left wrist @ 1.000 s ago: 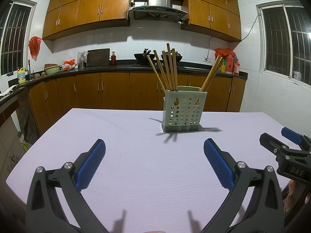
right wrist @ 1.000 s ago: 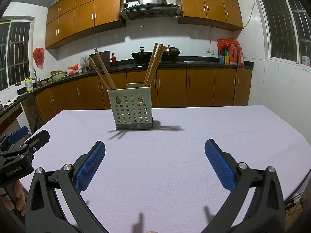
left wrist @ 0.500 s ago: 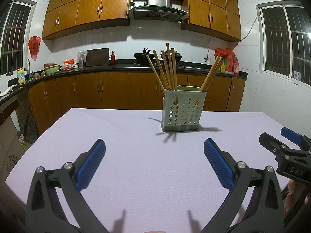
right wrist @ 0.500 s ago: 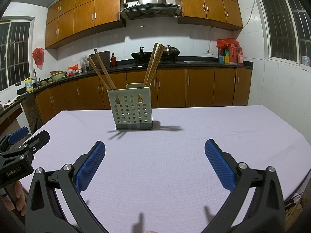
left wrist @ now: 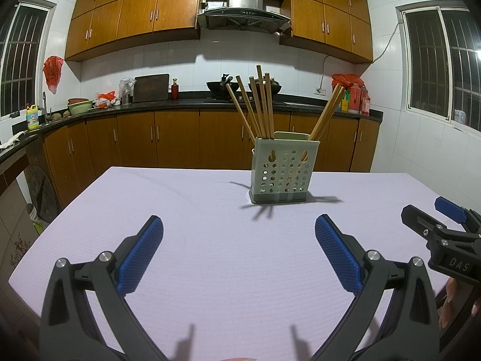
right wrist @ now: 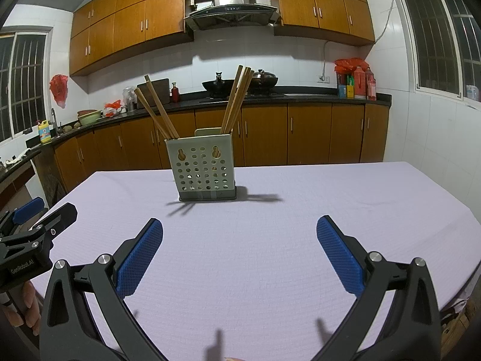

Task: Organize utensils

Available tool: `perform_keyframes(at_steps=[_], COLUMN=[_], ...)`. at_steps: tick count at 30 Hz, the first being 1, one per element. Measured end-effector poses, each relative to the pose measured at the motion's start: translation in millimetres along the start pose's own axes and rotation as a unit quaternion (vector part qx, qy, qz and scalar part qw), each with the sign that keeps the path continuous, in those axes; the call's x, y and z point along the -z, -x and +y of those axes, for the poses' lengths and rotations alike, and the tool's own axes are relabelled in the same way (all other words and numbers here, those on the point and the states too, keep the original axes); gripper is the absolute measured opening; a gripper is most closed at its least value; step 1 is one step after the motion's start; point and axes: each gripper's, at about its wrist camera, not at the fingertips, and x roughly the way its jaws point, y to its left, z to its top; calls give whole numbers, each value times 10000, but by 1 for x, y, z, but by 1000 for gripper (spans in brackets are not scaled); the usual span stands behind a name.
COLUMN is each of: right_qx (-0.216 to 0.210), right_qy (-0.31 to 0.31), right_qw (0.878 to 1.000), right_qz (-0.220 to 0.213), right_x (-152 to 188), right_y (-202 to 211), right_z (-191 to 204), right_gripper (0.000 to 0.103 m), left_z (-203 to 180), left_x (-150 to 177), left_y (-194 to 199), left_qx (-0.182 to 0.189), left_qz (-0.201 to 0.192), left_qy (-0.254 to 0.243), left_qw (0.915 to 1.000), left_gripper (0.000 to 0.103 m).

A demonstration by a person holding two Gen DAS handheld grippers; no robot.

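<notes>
A pale green perforated utensil holder (left wrist: 282, 171) stands on the lilac-covered table (left wrist: 210, 234), also in the right wrist view (right wrist: 204, 168). Several wooden chopsticks (left wrist: 258, 105) lean in it, in two bunches (right wrist: 237, 99). My left gripper (left wrist: 239, 234) is open and empty, low over the table, short of the holder. My right gripper (right wrist: 239, 234) is open and empty, also short of the holder. Each gripper shows at the edge of the other's view: the right one (left wrist: 433, 219), the left one (right wrist: 42, 213).
Wooden kitchen cabinets (left wrist: 180, 141) and a dark counter (left wrist: 150, 105) with a wok and bottles lie behind the table. The table's edges fall off at left (left wrist: 36, 246) and right (right wrist: 469, 225). Windows flank the room.
The left wrist view has shifted slightly; the holder sits a little lower and left in it. Both grippers stay open and empty.
</notes>
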Motion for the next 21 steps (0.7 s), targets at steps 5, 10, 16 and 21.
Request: perform_keyframes(at_steps=[5, 10, 16, 21], right_qx=[-1, 0, 6, 8], right_qy=[0, -1, -10, -14], right_qw=[10000, 10000, 10000, 10000], right_qz=[3, 3, 11, 10], right_x=[0, 0, 0, 0], right_y=[0, 0, -1, -1], right_z=[0, 0, 1, 1], right_gripper=[101, 101, 101, 101], left_z=[-1, -4, -6, -8], left_x=[1, 5, 6, 7], left_y=[0, -2, -4, -3], left_qx=[0, -15, -13, -27], left_qz=[11, 27, 51, 53], left_qy=[9, 22, 33, 21], left_qw=[10000, 10000, 10000, 10000], left_gripper=[99, 99, 99, 99])
